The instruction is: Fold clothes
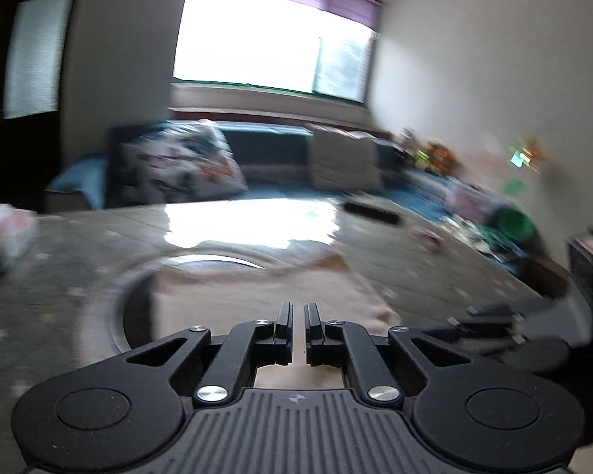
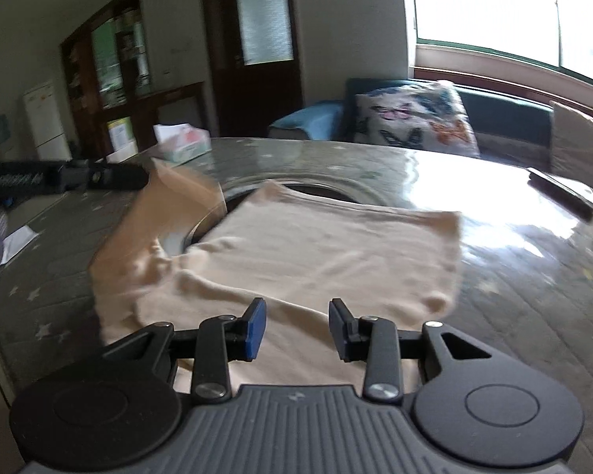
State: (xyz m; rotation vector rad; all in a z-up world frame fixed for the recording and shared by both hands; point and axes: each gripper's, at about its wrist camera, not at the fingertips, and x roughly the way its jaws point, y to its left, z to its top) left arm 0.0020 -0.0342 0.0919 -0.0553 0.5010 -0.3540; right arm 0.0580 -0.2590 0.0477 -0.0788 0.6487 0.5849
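Observation:
A beige shirt (image 2: 316, 245) lies on the table, partly over a round glass turntable (image 2: 328, 191). Its left flap (image 2: 170, 205) is lifted off the table and hangs from the tip of my left gripper (image 2: 144, 175), which reaches in from the left edge of the right wrist view. In the left wrist view that left gripper (image 1: 292, 312) shows its fingers almost together, with beige cloth (image 1: 225, 308) in the slit and below. My right gripper (image 2: 296, 312) hovers over the shirt's near edge, jaws apart, nothing pinched. It shows blurred at the right in the left wrist view (image 1: 490, 316).
The table (image 2: 533, 296) has a grey star-patterned cover under glass. A tissue box (image 2: 186, 144) stands at its far left, a black flat device (image 2: 561, 191) at the far right, a pink item (image 1: 427, 237) near it. A sofa with a butterfly cushion (image 2: 415, 118) lies behind.

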